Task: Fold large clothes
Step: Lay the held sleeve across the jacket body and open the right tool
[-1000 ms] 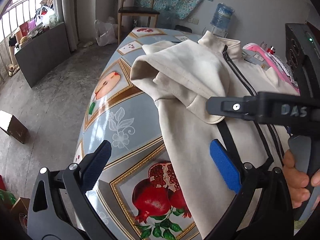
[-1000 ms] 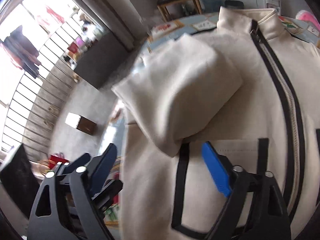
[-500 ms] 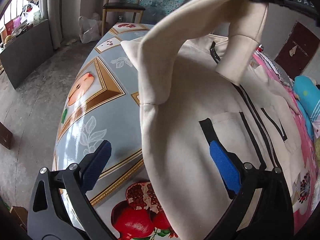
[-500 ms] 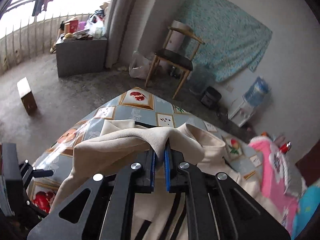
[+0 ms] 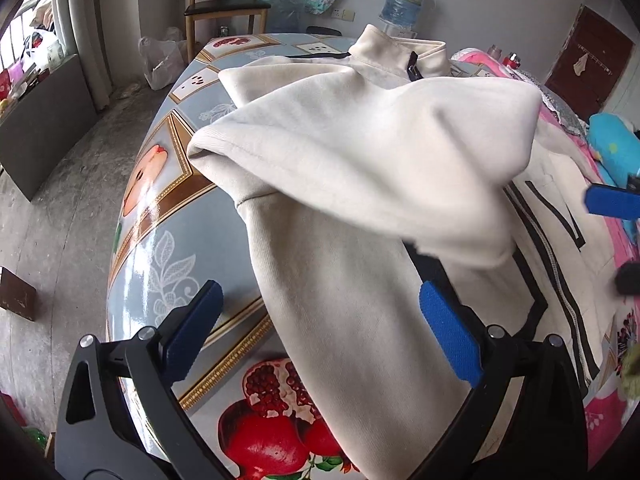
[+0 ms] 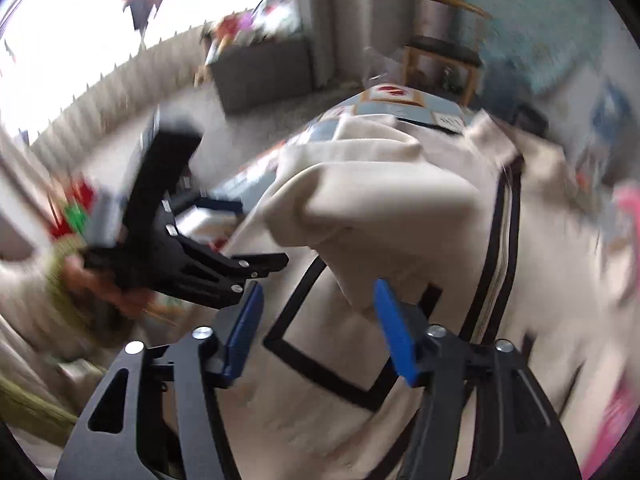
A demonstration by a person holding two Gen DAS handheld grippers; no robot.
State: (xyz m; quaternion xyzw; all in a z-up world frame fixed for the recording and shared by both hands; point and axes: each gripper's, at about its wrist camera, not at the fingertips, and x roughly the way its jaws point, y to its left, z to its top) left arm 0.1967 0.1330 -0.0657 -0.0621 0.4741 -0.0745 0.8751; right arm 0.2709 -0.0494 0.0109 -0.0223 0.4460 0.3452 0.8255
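Right gripper (image 6: pixel 318 332) is opening with nothing pinched, sleeve (image 5: pixel 360 160) folded across the jacket (image 5: pixel 360 320), left gripper (image 5: pixel 320 332) spread empty; probably the other sleeve next.

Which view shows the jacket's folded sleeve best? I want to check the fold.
The left wrist view: the sleeve is sharp, lying across the jacket's chest. The right wrist view shows it too, but motion-blurred.

Each view sits just behind its own hand-held gripper, looking forward and steeply down, close over the bench (image 5: pixel 160 216). Both share the cream jacket (image 5: pixel 360 152) ahead; the right view, blurred, also catches the left hand-held gripper (image 6: pixel 224 236) to its left.
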